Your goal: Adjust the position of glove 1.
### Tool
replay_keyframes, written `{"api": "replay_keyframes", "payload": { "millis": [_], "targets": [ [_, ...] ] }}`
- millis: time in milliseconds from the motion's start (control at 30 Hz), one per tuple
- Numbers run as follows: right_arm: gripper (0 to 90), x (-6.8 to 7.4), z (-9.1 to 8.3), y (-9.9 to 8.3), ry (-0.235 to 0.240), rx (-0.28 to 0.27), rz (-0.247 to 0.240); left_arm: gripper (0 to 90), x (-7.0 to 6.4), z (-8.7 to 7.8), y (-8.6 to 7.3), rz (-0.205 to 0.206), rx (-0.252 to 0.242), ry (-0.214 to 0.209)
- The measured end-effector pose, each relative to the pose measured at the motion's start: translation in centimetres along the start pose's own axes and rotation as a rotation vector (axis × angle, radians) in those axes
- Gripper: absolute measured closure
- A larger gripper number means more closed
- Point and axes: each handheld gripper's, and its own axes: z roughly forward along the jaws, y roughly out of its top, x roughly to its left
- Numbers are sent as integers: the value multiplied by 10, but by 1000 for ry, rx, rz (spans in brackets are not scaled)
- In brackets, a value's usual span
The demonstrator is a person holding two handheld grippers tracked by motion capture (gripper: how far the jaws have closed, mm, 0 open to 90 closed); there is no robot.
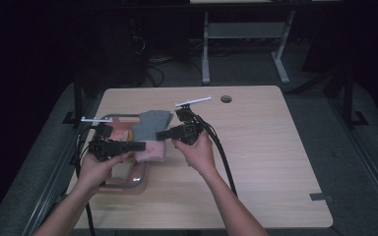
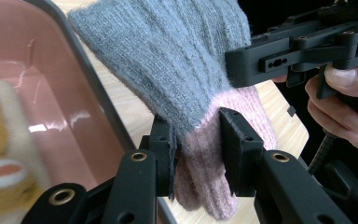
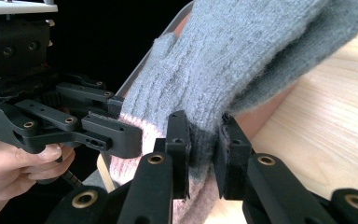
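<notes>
Grey-and-pink knitwear is stretched between two hand-held tools above the left side of a pale wooden worktop [image 1: 256, 147]. The glove [image 1: 150, 129], grey over the fingers and pink at the cuff, hangs over the right edge of a pink tray [image 1: 128, 183] with a grey rim, held up off the wood by both tools.

From the high view, the person's forearms come in from the bottom edge and angle toward each other. The left hand [image 1: 96, 167] sits low over the tray, its gripper [image 1: 140, 146] pointing right, level with the worktop. The right hand [image 1: 197, 150] is raised a little farther back, wrist bent, its gripper [image 1: 161, 133] pointing left so that the two tools meet nearly tip to tip.

In the left gripper view, the left gripper's jaws are clamped on the glove where grey meets pink, with the pink cuff hanging between and below them. In the right gripper view, the right gripper's jaws pinch the grey knit just above the pink cuff, the fabric bunched between the pads. Each view shows the other tool just beside its own, with fingers wrapped around the handle.

A yellow and white soft item [image 2: 0, 154] lies blurred inside the tray.
</notes>
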Motion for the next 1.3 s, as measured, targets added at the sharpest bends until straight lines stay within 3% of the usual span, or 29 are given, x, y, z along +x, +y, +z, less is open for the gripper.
{"api": "replay_keyframes", "payload": {
  "millis": [767, 1300],
  "targets": [
    [775, 16, 42, 13, 27, 29, 8, 687, 27, -29, -5, -27, -4, 65],
    [772, 16, 73, 13, 61, 64, 36, 689, 47, -41, -15, -65, 6, 91]
  ]
}}
